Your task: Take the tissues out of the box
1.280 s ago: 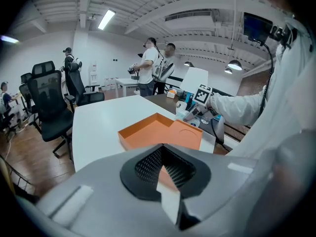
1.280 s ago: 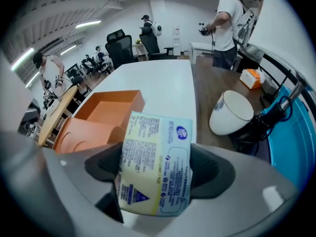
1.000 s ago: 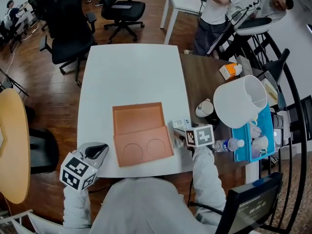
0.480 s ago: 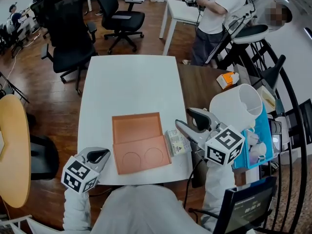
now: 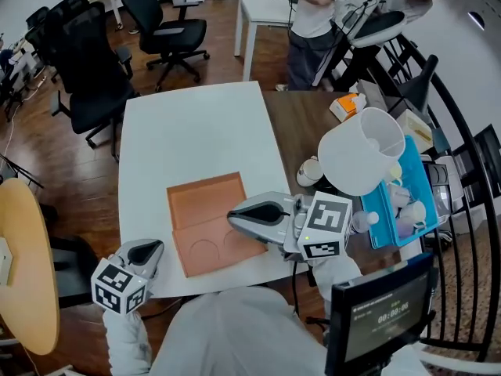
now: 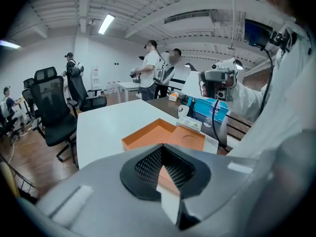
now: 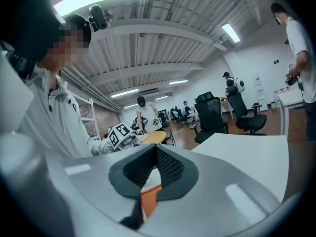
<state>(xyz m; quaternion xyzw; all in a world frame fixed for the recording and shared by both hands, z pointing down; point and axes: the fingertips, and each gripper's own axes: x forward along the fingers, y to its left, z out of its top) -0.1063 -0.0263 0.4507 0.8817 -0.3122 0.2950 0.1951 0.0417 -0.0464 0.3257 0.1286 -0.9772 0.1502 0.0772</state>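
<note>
An open orange box (image 5: 205,210) lies on the white table (image 5: 196,131), its lid with two round hollows turned toward me. My right gripper (image 5: 233,214) hangs over the box's right part and points left, shut with nothing between its jaws. In the head view it hides the table just right of the box. The left gripper view shows a small white tissue pack (image 6: 190,124) lying on the table beside the orange box (image 6: 158,132). My left gripper (image 5: 149,249) is held off the table's front left corner, shut and empty.
On the dark wooden desk to the right stand a large white bucket (image 5: 362,151), a white cup (image 5: 309,172), a water bottle (image 5: 364,220) and a blue tray (image 5: 411,202). A monitor (image 5: 376,316) is at my right. Office chairs (image 5: 86,77) and people (image 5: 313,14) are beyond the table.
My right gripper left the tissue pack beside the box, lifted, swung left over the box's right part and went from open to shut. The left gripper has barely moved.
</note>
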